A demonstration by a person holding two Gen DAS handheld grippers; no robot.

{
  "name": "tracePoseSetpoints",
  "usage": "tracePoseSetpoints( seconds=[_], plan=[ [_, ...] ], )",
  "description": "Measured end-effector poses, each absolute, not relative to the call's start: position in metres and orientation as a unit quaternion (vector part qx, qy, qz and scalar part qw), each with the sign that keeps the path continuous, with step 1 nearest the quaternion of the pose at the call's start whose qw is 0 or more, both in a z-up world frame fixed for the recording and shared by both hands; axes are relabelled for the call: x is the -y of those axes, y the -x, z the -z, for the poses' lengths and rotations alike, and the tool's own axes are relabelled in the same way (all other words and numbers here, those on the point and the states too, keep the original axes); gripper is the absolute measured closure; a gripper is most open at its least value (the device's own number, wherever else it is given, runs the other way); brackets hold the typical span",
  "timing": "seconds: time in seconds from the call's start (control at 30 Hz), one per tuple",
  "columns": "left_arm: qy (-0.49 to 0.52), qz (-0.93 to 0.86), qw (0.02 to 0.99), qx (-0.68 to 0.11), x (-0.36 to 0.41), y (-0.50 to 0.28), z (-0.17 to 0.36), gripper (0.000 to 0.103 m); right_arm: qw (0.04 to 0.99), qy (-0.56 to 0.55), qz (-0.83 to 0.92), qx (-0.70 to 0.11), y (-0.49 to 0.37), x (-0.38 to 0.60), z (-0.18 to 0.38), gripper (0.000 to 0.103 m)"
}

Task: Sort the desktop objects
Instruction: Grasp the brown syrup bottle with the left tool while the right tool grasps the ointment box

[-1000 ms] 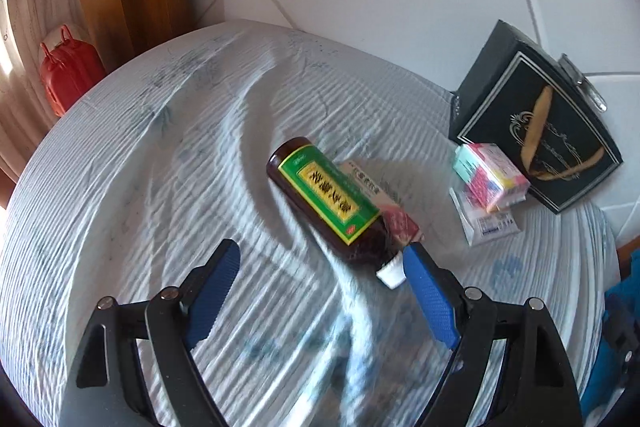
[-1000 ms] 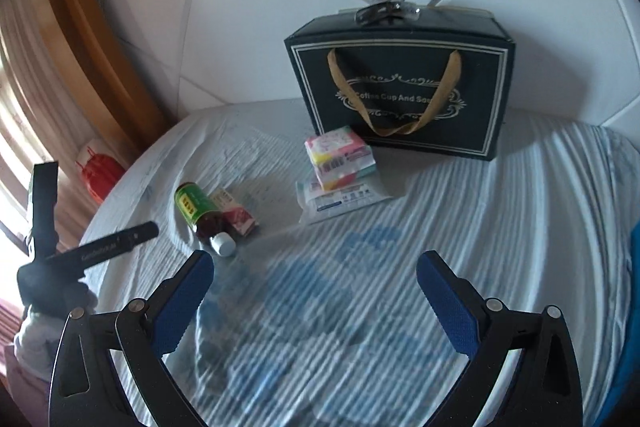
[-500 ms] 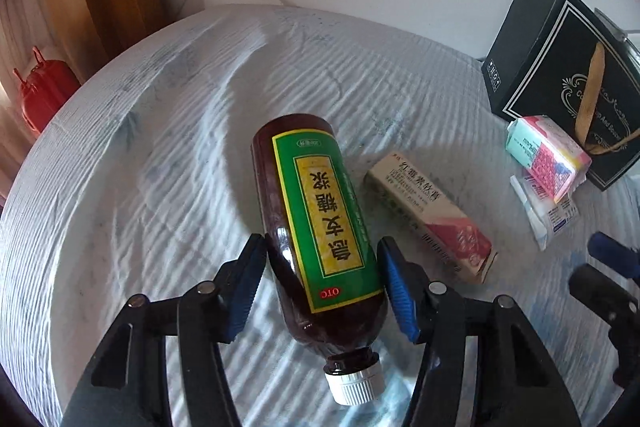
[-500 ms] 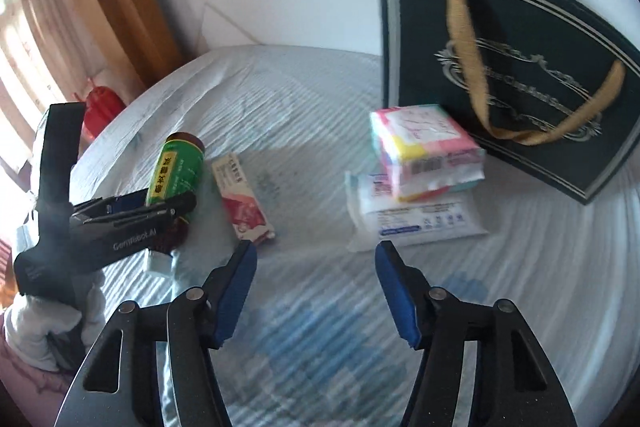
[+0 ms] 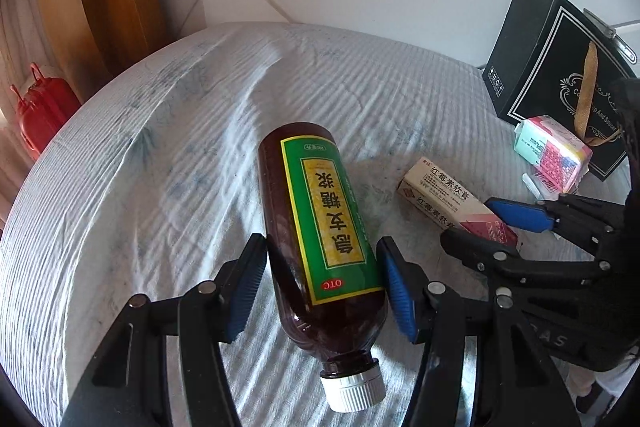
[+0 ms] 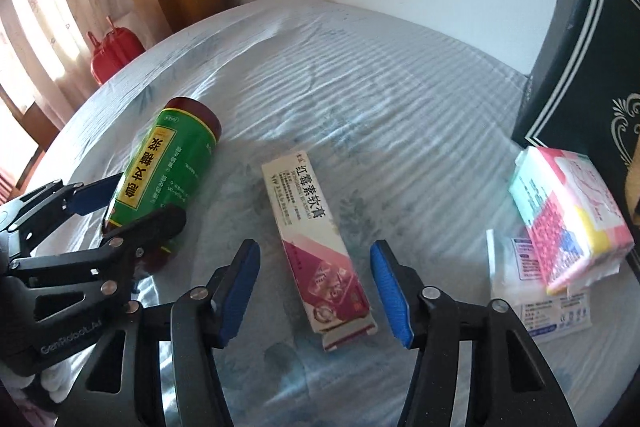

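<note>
Desktop objects lie on the striped cloth (image 5: 120,187): one black gift bag (image 5: 560,67), standing; one syrup bottle (image 5: 320,227), clamped by the left gripper (image 5: 322,291); one ointment box (image 6: 316,239), between the right gripper's (image 6: 314,291) closing, untouching jaws.

In the right wrist view the dark gift bag (image 6: 576,39) runs off the right edge, its lettering and handle mostly out of sight. The flat white packet (image 6: 532,311) lies partly hidden under the colourful tissue pack (image 6: 568,215), its small print unreadable. The left gripper (image 6: 128,207) covers the brown bottle's (image 6: 176,155) neck and cap. In the left wrist view the right gripper (image 5: 476,223) hides the far end of the medicine box (image 5: 444,195).
</note>
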State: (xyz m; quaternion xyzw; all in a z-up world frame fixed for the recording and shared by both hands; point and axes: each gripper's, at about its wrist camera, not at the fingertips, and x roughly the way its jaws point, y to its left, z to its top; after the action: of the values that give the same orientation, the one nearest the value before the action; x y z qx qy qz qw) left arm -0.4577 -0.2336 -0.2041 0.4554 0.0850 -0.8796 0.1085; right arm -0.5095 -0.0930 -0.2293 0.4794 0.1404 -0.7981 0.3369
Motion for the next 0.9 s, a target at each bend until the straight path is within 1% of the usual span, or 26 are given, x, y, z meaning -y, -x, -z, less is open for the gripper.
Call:
tracePoseSetpoints(
  seconds=[0.03, 0.07, 0.23, 0.47, 0.9],
  plan=[
    [-0.455, 0.879, 0.109, -0.088, 0.234, 0.457, 0.204, 0.047, 0.334, -0.480, 0.797, -0.148, 0.509, 0.097, 0.232, 0.072],
    [-0.455, 0.879, 0.110, -0.090, 0.234, 0.456, 0.203, 0.047, 0.331, -0.472, 0.802, -0.158, 0.507, 0.099, 0.231, 0.075],
    [-0.448, 0.882, 0.114, -0.094, 0.231, 0.443, 0.193, 0.047, 0.327, -0.461, 0.810, -0.154, 0.497, 0.096, 0.218, 0.075],
    [-0.429, 0.892, 0.107, -0.097, 0.221, 0.410, 0.158, 0.047, 0.322, -0.432, 0.830, -0.144, 0.466, 0.082, 0.166, 0.075],
    [-0.362, 0.927, 0.061, -0.079, 0.177, 0.315, 0.049, 0.047, 0.275, -0.364, 0.882, -0.121, 0.362, 0.036, 0.042, 0.075]
  ],
)
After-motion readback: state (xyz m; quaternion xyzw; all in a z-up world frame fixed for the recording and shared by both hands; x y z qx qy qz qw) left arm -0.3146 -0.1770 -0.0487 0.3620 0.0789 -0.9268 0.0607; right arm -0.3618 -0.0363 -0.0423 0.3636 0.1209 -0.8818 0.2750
